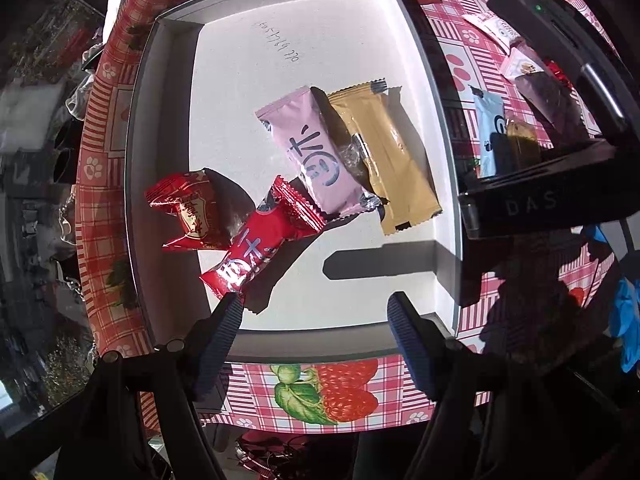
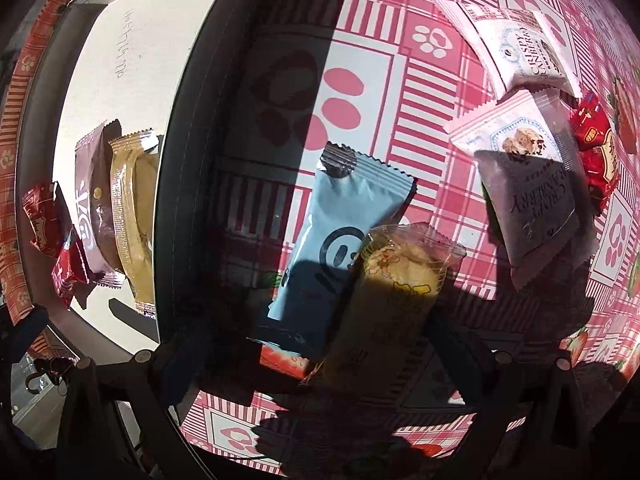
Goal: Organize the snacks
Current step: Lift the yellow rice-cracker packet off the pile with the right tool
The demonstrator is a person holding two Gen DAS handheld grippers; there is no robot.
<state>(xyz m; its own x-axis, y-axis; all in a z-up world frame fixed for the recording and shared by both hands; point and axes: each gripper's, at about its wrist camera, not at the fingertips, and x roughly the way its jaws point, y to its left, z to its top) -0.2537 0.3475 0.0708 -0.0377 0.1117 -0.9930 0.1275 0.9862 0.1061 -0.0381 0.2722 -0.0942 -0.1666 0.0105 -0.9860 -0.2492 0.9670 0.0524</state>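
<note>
The left gripper (image 1: 316,316) hangs over the white box (image 1: 408,12), jaws apart and empty. The right gripper (image 2: 320,360) clamps a yellow snack (image 2: 384,300) above the tablecloth (image 2: 420,100).

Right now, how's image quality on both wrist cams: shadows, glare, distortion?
Left wrist view: hard sunlight blows out the white cardboard box floor, with glare on the shiny red foil snack bar; sharp black shadows; fisheye bends the box rim. Right wrist view: the gripper's shadow darkens the lower half, covering much of the light blue snack packet and the clear-wrapped yellow cake roll; edges curve strongly.
</note>
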